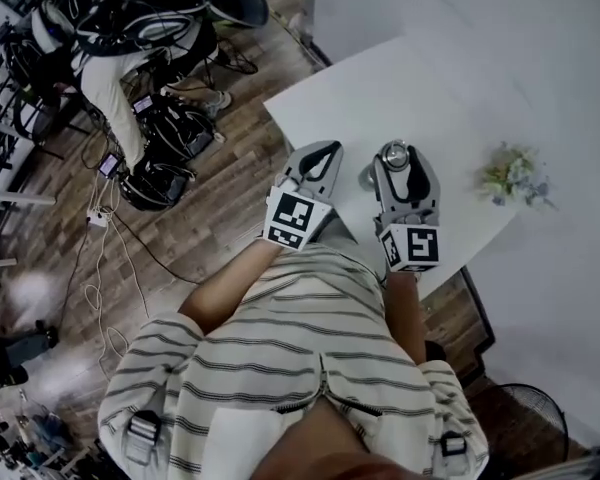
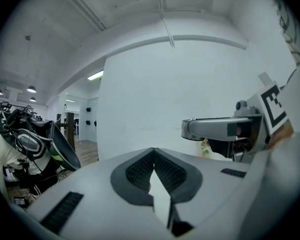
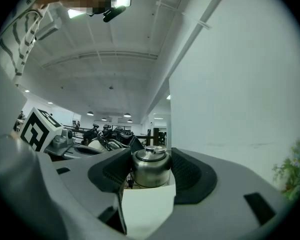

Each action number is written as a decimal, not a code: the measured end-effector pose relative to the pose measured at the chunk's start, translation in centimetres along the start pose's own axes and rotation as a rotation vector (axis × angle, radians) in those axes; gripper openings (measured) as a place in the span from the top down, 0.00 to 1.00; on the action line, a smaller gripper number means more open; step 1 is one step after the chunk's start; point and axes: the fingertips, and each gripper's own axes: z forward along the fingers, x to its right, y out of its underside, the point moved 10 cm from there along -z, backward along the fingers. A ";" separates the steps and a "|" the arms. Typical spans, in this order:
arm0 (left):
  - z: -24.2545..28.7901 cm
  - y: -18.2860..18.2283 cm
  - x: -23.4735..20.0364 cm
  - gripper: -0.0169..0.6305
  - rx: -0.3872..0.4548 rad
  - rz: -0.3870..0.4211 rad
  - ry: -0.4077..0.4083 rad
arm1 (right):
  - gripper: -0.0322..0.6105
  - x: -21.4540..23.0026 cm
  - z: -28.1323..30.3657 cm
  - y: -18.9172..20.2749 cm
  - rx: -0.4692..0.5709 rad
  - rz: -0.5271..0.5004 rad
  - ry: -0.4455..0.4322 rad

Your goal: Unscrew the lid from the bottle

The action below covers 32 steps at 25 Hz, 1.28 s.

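Observation:
A steel bottle [image 3: 151, 170] with its lid on top stands upright between the pads of my right gripper [image 3: 151, 159], which is shut on it. In the head view the bottle's shiny top [image 1: 393, 154] shows at the tip of the right gripper [image 1: 400, 172], held up over the near part of the white table [image 1: 410, 88]. My left gripper [image 1: 327, 151] is beside it on the left, apart from the bottle. Its pads [image 2: 140, 171] meet with nothing between them, so the left gripper [image 2: 153, 153] is shut and empty. The right gripper's body [image 2: 215, 129] shows at the right of the left gripper view.
A small bunch of flowers [image 1: 515, 176] lies on the table to the right. A white backdrop stands behind the table. Bags, helmets and cables [image 1: 160, 168] crowd the wooden floor on the left. A fan [image 1: 525, 408] is at the lower right.

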 end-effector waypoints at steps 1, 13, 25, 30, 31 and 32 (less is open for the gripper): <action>-0.3 -0.3 -0.2 0.98 0.010 0.004 -0.006 | 0.55 -0.1 0.1 -0.2 0.005 -0.001 0.005; -1.0 -2.5 0.8 0.98 0.080 0.036 -0.025 | 0.55 0.7 -0.6 -1.1 0.029 -0.011 0.059; -1.1 -2.7 2.2 0.98 0.099 0.036 -0.022 | 0.55 1.6 -1.9 -0.5 0.019 -0.016 0.088; -1.3 -2.7 2.3 0.98 0.104 0.033 -0.031 | 0.55 1.6 -2.1 -0.6 0.018 -0.021 0.088; -1.3 -2.6 2.4 0.98 0.103 0.034 -0.032 | 0.55 1.6 -2.1 -0.6 0.019 -0.022 0.088; -1.4 -2.6 2.3 0.98 0.102 0.034 -0.034 | 0.55 1.5 -2.1 -0.6 0.019 -0.024 0.089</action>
